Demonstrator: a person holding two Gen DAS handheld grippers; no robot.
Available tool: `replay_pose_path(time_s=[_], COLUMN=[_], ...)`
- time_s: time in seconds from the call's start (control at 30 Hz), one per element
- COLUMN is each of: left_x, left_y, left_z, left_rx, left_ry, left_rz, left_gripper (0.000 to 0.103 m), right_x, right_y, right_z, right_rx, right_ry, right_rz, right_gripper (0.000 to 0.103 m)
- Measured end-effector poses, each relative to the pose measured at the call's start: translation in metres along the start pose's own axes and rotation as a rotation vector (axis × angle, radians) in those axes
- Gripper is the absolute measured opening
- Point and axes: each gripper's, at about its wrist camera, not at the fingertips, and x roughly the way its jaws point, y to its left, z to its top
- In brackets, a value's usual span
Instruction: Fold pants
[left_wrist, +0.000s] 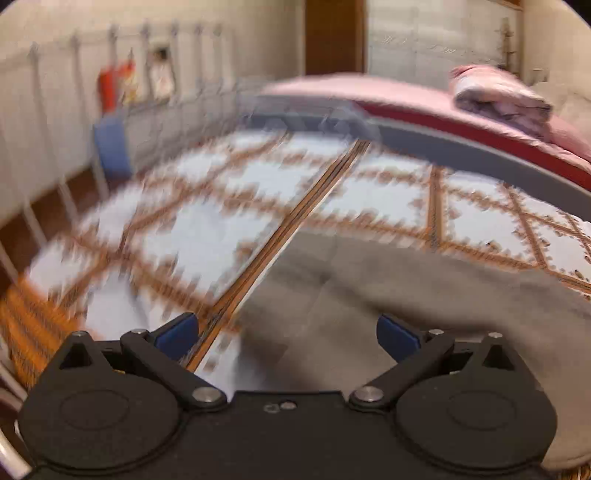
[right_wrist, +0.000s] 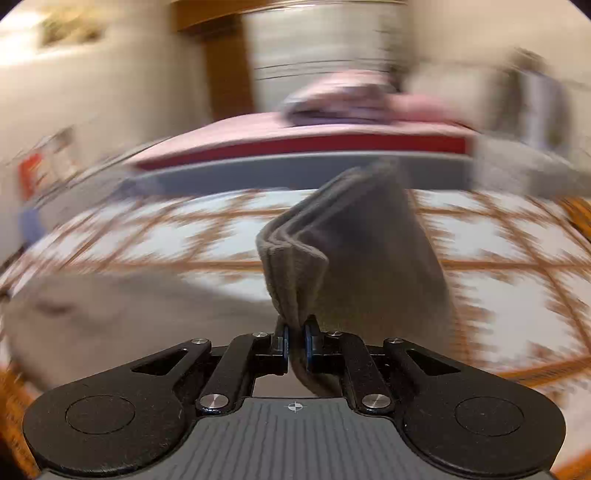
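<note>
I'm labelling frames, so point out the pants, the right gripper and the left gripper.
pants (right_wrist: 354, 258), right wrist view, on the lifted folded cloth.
right gripper (right_wrist: 295, 341), right wrist view, between its fingertips.
left gripper (left_wrist: 288, 336), left wrist view, between its fingertips.

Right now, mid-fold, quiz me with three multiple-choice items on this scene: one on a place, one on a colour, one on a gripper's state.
1. Where do the pants lie?
A. on the patterned mat
B. on the pink bed
C. on a chair

2. What colour are the pants?
A. red
B. grey
C. blue

3. How does the right gripper stand?
A. open, empty
B. not in view
C. shut on the pants

Answers:
1 A, the cloth spreads over the patterned mat.
2 B, grey in both views.
3 C, its pads pinch a ribbed hem; the left gripper is open.
</note>
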Motion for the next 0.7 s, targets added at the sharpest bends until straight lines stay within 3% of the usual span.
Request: replay_pose_path(time_s=[0.07, 0.1, 0.17, 0.2, 0.4, 0.53, 0.63, 0.7], left_x=[0.002, 0.001, 0.000, 0.000, 0.014, 0.022, 0.023, 0.021], left_y=[0.011, 0.015, 0.022, 0.026, 0.040, 0.049, 0.051, 0.051], left_z=[-0.004, -0.005, -0.006, -0.007, -0.009, -0.009, -0.010, -0.010], left_rx=[-0.012, -0.015, -0.034, -0.039, -0.068, -0.158, -0.169, -0.160], left_ry=[0.020, 0.017, 0.016, 0.020, 0.042, 0.081, 0.091, 0.090], left_rz=[-0.009, -0.011, -0.024, -0.034, -0.055, -0.070, -0.072, -0.068], left_gripper=[0.097, 0.097, 0.097, 0.097, 0.097, 0.097, 0.097, 0.097], right_x=[0.022, 0.031, 0.047, 0.044, 0.042, 0.053, 0.060, 0.065], right_y=[0.064, 0.092, 0.128, 0.133, 0.135, 0.141, 0.147, 0.155], right_z=[-0.019, -0.033, -0.055, -0.061, -0.061, -0.063, -0.065, -0.068], right_rx=[-0.118, -0.167, -0.232, -0.216, -0.224, -0.256, -0.318, -0.355], right_ry=[0.012, 0.020, 0.118, 0.110, 0.094, 0.103, 0.105, 0.112], right_rz=[0.051, 0.100, 0.201, 0.252, 0.147, 0.171, 0.151, 0.146], right_gripper=[0.011, 0.023, 0.026, 0.026, 0.027, 0.027, 0.027, 0.044])
